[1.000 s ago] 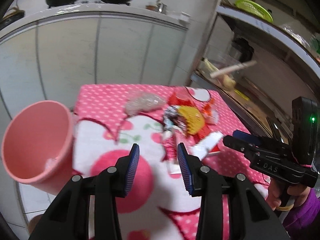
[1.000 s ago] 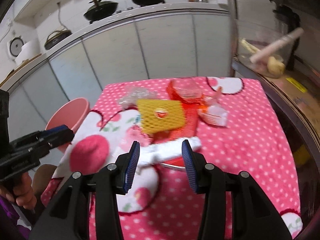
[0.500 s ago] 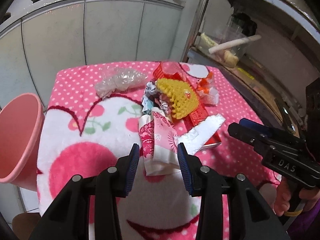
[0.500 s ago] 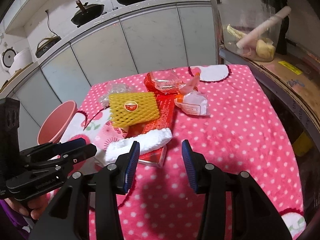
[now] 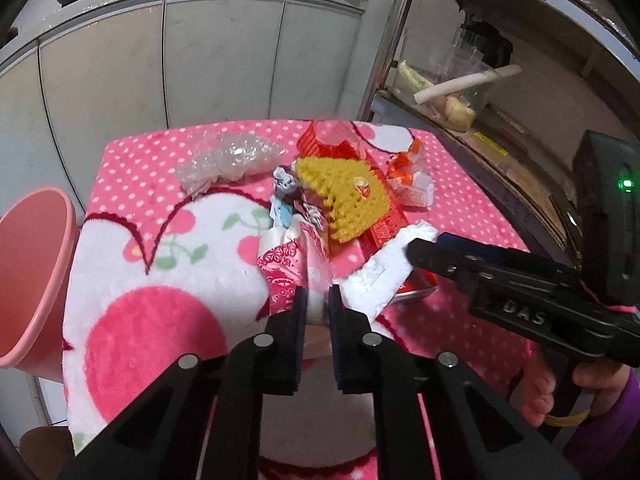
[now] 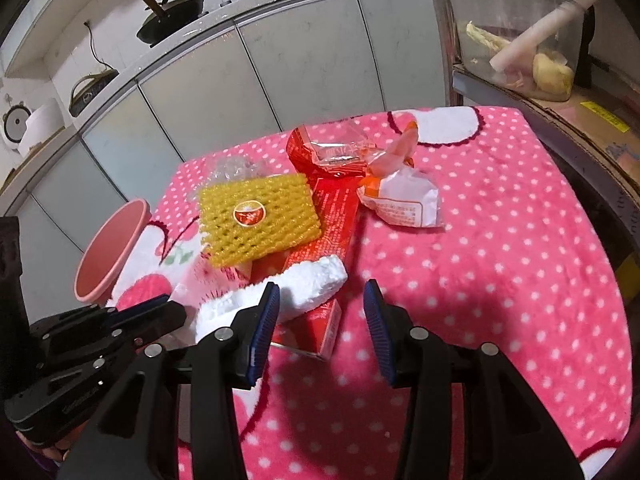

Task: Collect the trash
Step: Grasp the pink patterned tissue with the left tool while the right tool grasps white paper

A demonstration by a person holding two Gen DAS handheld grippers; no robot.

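Note:
A heap of trash lies on a pink dotted cloth (image 6: 500, 240): a yellow foam net (image 6: 256, 216), a long red box (image 6: 332, 216), a white foam strip (image 6: 296, 284), a white-and-orange wrapper (image 6: 408, 200), a clear crumpled bag (image 5: 228, 156) and a pink patterned wrapper (image 5: 292, 268). My left gripper (image 5: 318, 304) is shut on the near end of the pink patterned wrapper. My right gripper (image 6: 320, 312) is open and empty, just in front of the red box's near end and beside the foam strip. A pink bin (image 5: 32, 276) stands at the cloth's left edge.
White cabinets (image 5: 200, 60) with pans on top stand behind the table. A metal shelf (image 5: 460, 128) with a clear container stands to the right. The pink bin also shows in the right wrist view (image 6: 108, 252).
My left gripper moved forward to the pink patterned wrapper and closed on it. My right gripper came closer to the foam strip and red box, still open.

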